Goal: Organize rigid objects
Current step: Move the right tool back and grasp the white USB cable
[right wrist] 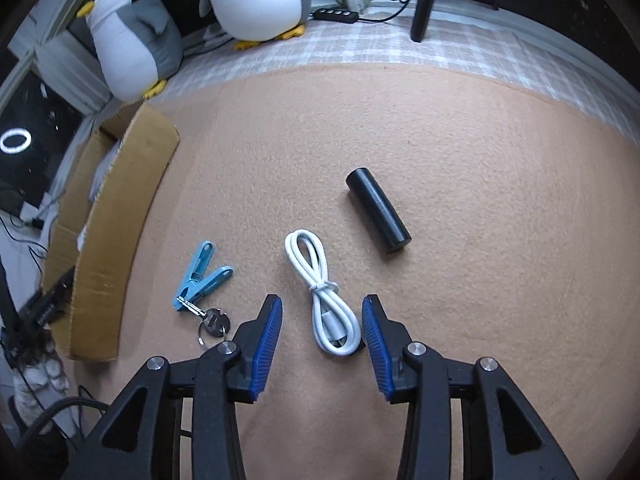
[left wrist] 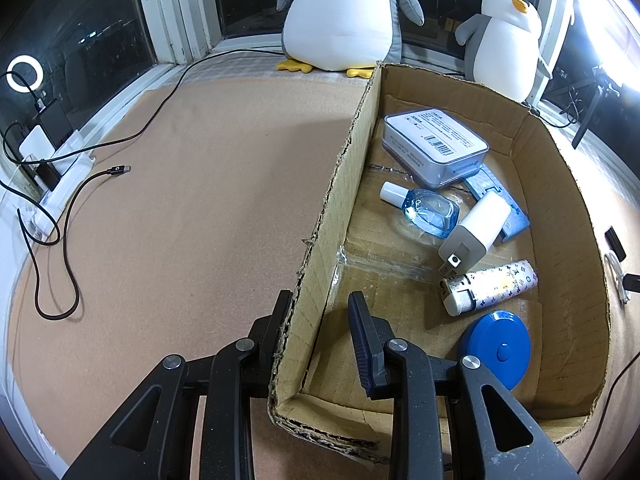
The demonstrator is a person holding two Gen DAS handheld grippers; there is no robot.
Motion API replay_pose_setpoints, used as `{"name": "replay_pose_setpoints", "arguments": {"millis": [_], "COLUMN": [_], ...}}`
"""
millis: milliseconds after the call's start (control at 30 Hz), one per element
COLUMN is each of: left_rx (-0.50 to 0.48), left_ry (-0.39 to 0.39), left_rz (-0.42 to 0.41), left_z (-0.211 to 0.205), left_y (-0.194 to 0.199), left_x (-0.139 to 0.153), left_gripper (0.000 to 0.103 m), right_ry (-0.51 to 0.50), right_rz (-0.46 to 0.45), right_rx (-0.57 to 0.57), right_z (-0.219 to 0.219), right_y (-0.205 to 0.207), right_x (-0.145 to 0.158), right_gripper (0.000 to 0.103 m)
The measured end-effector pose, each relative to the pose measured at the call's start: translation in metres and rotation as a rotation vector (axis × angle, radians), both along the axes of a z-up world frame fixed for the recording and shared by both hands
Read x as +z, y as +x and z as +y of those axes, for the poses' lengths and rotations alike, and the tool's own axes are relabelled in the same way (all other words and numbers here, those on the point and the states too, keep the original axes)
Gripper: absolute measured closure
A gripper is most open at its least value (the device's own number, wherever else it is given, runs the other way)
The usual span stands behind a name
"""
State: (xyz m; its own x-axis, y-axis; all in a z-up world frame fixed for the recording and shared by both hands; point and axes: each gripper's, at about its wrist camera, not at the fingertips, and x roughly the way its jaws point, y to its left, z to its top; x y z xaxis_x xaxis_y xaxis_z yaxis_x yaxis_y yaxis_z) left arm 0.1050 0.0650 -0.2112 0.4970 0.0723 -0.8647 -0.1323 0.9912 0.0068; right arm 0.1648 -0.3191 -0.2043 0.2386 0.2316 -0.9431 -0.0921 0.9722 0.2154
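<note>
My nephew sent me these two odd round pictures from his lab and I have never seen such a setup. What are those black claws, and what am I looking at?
A person holds a two-finger gripper in each hand; a wide-angle camera on each looks along its fingers. The left wrist view shows the left gripper open, straddling a wall of a cardboard box that holds a tin, a blue bottle, a charger, a lighter and a blue disc. The right wrist view shows the right gripper open around a white cable on the mat, beside a blue clip, a key and a black cylinder. Nothing is held.

Home window nook: plush penguins (left wrist: 340, 16)
</note>
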Motion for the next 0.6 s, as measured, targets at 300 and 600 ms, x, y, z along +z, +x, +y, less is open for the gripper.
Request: {"name": "replay_pose_setpoints", "arguments": {"millis": [300, 600], "left_rx": [-0.001, 0.000], "left_ry": [0.000, 0.000], "left_rz": [0.000, 0.000], "left_z": [0.000, 0.000], "left_y": [0.000, 0.000], "left_x": [0.000, 0.000], "left_gripper": [0.073, 0.073], "right_ry": [-0.110, -0.167], "right_rz": [0.001, 0.006], "right_rx": [0.063, 0.121], "right_z": [0.011, 0.028], "right_y": [0.006, 0.020], "right_x": [-0.003, -0.009], "right_gripper": [0.065, 0.083]}}
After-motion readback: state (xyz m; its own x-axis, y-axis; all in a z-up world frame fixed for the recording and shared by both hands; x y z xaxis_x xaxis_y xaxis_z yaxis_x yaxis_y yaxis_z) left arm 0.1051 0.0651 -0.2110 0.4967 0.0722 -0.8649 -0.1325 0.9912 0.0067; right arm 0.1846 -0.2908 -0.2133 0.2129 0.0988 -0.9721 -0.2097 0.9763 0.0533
